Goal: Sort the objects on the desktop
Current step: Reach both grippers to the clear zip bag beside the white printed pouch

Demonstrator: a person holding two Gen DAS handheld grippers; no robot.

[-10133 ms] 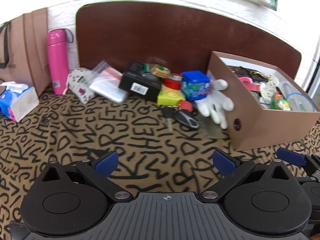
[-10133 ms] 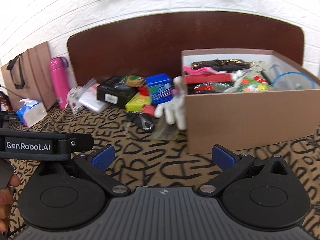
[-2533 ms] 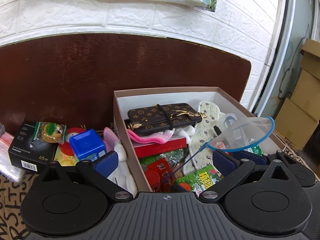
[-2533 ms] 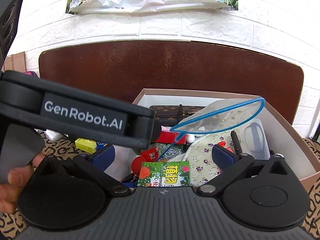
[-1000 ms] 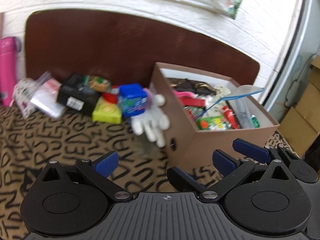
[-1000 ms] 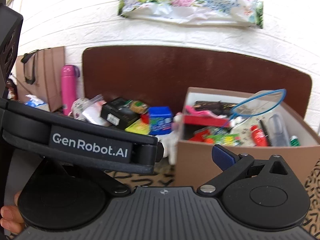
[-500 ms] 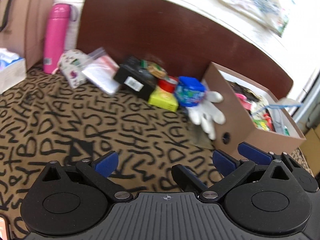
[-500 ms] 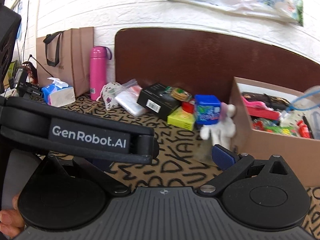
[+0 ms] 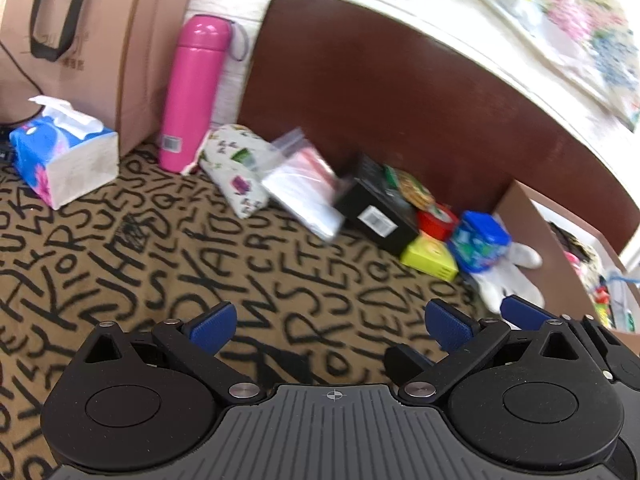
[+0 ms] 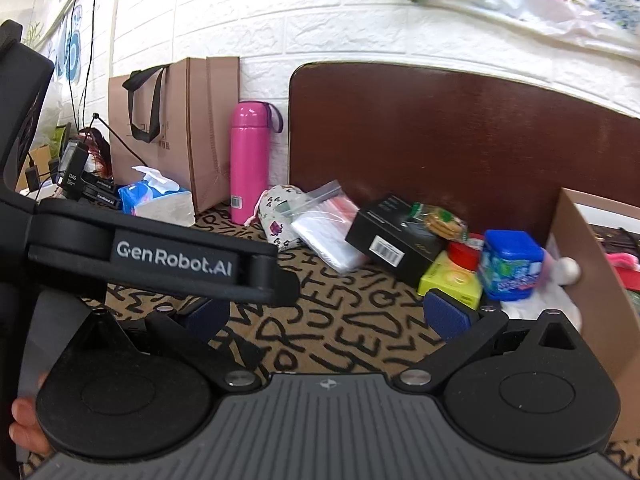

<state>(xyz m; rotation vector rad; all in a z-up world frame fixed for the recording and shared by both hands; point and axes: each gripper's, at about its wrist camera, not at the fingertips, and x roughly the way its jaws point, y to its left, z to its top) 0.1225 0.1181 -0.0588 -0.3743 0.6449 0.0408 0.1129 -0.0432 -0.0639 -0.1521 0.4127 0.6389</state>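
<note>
A row of loose objects lies along the brown headboard: a floral pouch [image 9: 236, 172], a clear zip bag [image 9: 304, 194], a black box [image 9: 376, 212], a yellow box [image 9: 430, 258], a blue tub [image 9: 480, 246] and a white glove [image 9: 508, 276]. The brown cardboard box [image 9: 532, 216] stands at the right, partly filled. My left gripper [image 9: 330, 322] is open and empty, above the patterned cloth in front of the row. My right gripper [image 10: 326, 314] is open and empty, beside the left one; the left tool's body hides its left finger.
A pink bottle [image 9: 192, 92], a paper bag [image 9: 96, 36] and a tissue pack [image 9: 60, 156] stand at the far left. The letter-patterned cloth [image 9: 160, 264] covers the table. Cables and small devices [image 10: 80, 176] lie beyond the tissue pack.
Both grippers have swung left, away from the cardboard box, and now face the row of loose objects and the pink bottle. Both stay open and empty.
</note>
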